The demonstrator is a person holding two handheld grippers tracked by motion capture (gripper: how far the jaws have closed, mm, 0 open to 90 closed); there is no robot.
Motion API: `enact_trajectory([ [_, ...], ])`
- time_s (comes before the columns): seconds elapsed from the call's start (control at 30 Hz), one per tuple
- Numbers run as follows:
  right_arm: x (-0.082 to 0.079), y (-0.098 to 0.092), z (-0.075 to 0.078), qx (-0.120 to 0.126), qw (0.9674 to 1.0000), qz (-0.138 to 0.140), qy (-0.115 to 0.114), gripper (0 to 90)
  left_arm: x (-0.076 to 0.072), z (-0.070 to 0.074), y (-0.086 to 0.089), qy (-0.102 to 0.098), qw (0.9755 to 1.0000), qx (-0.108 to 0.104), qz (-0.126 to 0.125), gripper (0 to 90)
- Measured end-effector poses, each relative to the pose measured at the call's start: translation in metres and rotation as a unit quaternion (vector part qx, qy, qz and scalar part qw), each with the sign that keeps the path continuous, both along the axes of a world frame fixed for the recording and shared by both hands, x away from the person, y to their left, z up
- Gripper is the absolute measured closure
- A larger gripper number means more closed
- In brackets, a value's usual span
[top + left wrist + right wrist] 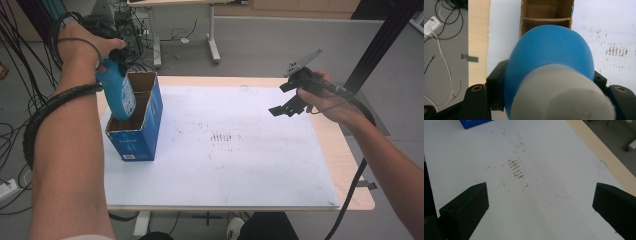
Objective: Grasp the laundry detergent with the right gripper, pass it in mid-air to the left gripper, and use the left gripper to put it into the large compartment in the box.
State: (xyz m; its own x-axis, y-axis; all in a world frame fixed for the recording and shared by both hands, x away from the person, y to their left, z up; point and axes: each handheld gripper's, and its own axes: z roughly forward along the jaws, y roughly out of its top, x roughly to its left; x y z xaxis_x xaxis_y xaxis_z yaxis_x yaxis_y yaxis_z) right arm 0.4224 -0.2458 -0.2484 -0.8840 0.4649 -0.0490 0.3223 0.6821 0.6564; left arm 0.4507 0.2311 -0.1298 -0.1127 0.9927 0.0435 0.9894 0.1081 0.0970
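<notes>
Overhead, the left gripper (118,56) clamps a blue bottle (118,94) by its upper part and holds it upright over the near compartment of a blue cardboard box (136,135), the bottle's base dipping below the rim. Its jaws press both sides of the bottle, whose white cap (564,97) fills the foreground of the left gripper view, with the box's brown divider (545,19) beyond. The two-compartment box stands on the white mat (240,170) near the table's (352,175) left edge, toward the far left corner. At the right edge, the right gripper (290,102) hangs above the mat with its jaws spread wide and nothing between them, well apart from the box. Rust-coloured smudges (221,137) mark the mat's middle, and a faint blue outline (574,190) shows in the right gripper view.
</notes>
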Motion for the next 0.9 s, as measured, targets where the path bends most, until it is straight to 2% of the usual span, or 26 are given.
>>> enact_trajectory([
  [0.27, 0.0, 0.002, -0.004, -0.002, 1.0, 0.002, 0.001, 0.3, 0.001, -0.021, -0.002, 0.0, 0.9999, 0.0, -0.012, 36.1],
  [0.67, -0.001, 0.001, -0.008, -0.003, 1.0, -0.001, 0.0, 0.3, 0.002, -0.059, -0.005, 0.015, 0.9995, 0.001, -0.028, 36.2],
  [0.9, -0.001, 0.002, -0.011, -0.004, 1.0, -0.002, 0.002, 0.3, 0.002, -0.078, -0.007, 0.011, 0.9993, 0.003, -0.037, 36.2],
])
